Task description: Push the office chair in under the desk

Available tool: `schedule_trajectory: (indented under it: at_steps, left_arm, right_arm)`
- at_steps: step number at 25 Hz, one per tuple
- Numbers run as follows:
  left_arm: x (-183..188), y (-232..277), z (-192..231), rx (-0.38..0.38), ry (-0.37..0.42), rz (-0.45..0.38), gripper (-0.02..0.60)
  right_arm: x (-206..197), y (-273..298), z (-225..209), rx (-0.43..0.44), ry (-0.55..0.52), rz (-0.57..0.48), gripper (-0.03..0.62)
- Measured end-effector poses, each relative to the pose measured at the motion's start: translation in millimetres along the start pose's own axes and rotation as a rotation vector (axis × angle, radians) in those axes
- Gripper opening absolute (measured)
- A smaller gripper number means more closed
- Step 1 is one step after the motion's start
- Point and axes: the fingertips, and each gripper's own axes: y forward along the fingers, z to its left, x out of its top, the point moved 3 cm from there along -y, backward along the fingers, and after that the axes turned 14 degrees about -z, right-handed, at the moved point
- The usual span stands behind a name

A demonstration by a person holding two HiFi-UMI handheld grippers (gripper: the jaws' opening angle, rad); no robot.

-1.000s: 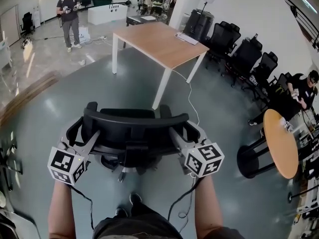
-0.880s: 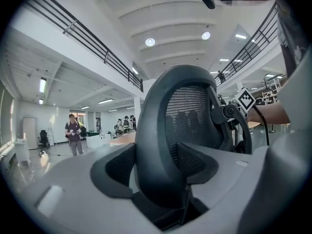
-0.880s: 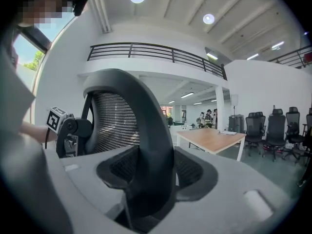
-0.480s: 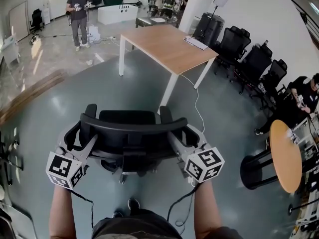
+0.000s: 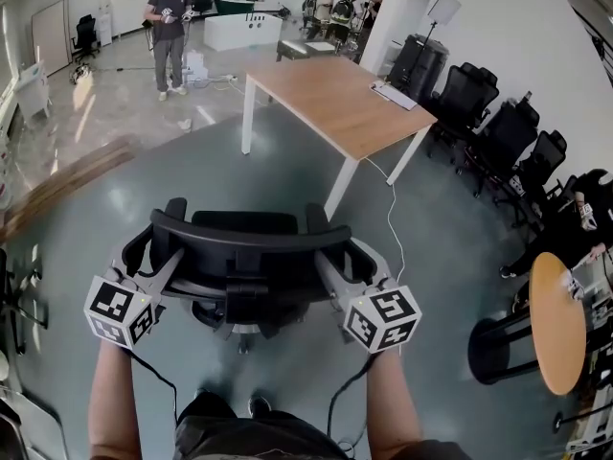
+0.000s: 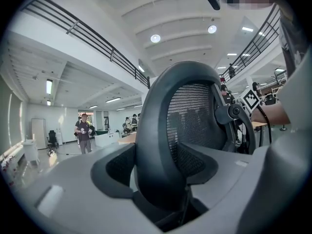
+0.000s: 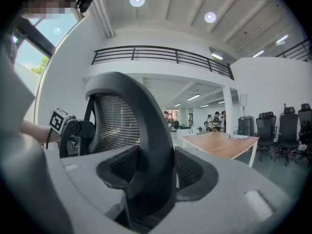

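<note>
Office chair (image 5: pixel 251 257) back frame fills the gap between both pairs of fingers: in the left gripper view the fingers (image 6: pixel 112 172) of the left gripper (image 6: pixel 161 169) are clenched on the dark curved rim of the backrest, with the mesh panel rising just behind, and in the right gripper view the fingers (image 7: pixel 195 172) of the right gripper (image 7: pixel 156 172) clamp the opposite side of the same rim in the same way. From the head view the left gripper (image 5: pixel 177 259) and the right gripper (image 5: pixel 326 259) grasp the two ends of the backrest's top bar, each marker cube nearest the person and a bare forearm behind it. The office chair stands on the grey floor (image 5: pixel 239 175) directly in front of the person, its back toward them and its seat facing away. Well apart from it, farther off and a little to the right, stands the wooden bench (image 5: pixel 326 99) on white legs, a cable (image 5: pixel 391 228) trailing from it across the floor. Beyond the bench a person (image 5: pixel 170 32) stands, and a row of black chairs (image 5: pixel 498 127) lines the right wall.
</note>
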Motion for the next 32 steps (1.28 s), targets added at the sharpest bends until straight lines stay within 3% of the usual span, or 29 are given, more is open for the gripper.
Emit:
schedule_trajectory:
  at_steps: [6,21,32]
  left_arm:
    - [-1,32,47,-0.038,-0.023,0.012,0.283]
    - [-27,117,163,-0.218,-0.050,0.008,0.273]
    - [-42,200,218,-0.266,-0.038,0.014,0.275]
  right_arm:
    - [3,45,0,-0.032,0.009,-0.014,0.216]
    - [-9,139,18,-0.248,-0.011,-0.041,0.216]
    - [-14,215,-13,-0.317,-0.024,-0.042,0.216]
